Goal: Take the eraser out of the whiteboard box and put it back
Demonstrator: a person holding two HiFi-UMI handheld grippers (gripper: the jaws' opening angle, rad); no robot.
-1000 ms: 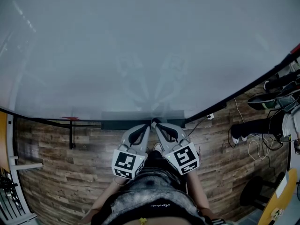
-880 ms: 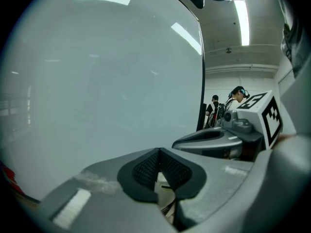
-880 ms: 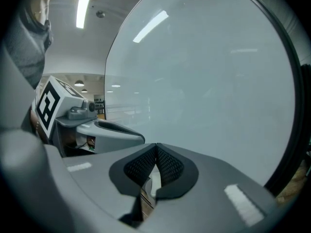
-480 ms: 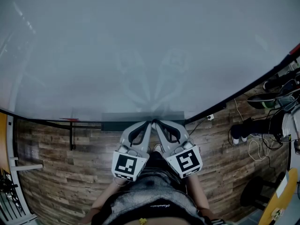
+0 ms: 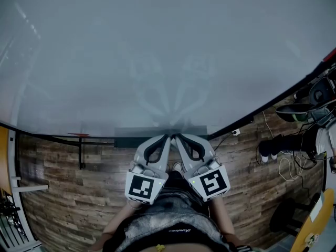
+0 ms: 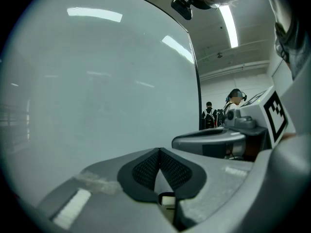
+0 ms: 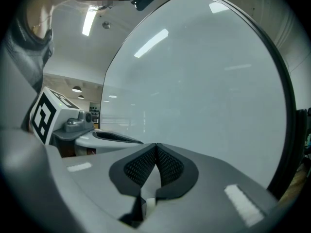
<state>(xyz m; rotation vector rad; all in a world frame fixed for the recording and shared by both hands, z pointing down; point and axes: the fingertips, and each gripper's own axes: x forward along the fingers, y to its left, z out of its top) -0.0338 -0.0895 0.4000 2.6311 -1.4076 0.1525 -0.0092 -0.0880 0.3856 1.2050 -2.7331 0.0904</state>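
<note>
Since the left hand-held gripper (image 6: 158, 149) and right hand-held gripper (image 7: 156, 144) are clenched empty, I'd open one first — no eraser shows.

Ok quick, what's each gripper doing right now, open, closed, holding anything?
Left gripper: closed, holding nothing.
Right gripper: closed, holding nothing.

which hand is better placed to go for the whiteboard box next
Nearly even, slight lean left. Left gripper and right gripper are both shut and empty, tips meeting by the whiteboard box; more of the box lies on the left's side. No eraser shows.
</note>
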